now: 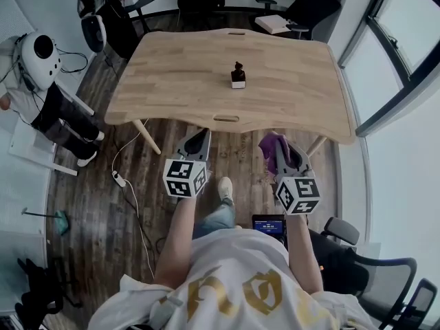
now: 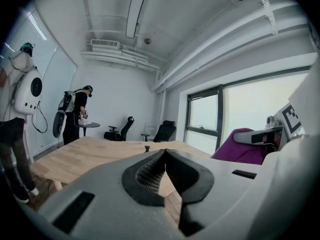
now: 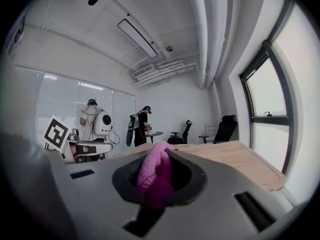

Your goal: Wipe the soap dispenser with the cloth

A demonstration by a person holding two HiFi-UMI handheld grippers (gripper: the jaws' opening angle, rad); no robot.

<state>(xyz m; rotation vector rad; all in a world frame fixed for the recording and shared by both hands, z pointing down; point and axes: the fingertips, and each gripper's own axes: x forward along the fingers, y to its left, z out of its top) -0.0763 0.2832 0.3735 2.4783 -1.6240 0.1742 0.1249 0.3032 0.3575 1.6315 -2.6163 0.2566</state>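
Soap dispenser (image 1: 238,75) stands on the table (image 1: 172,81), at twelve o'clock from both grippers. Left gripper (image 1: 201,136) is clenched empty; right gripper (image 1: 280,148), at its three o'clock, clamps the purple cloth (image 3: 154,176).

We see a pale, matt wooden table (image 1: 295,74) at upper centre, a fluffy purple cloth (image 3: 154,174), and a dark wood-plank floor (image 1: 103,205) at lower left.

purple cloth (image 1: 270,146), pale wood table (image 1: 179,81), dark dispenser (image 1: 238,74)
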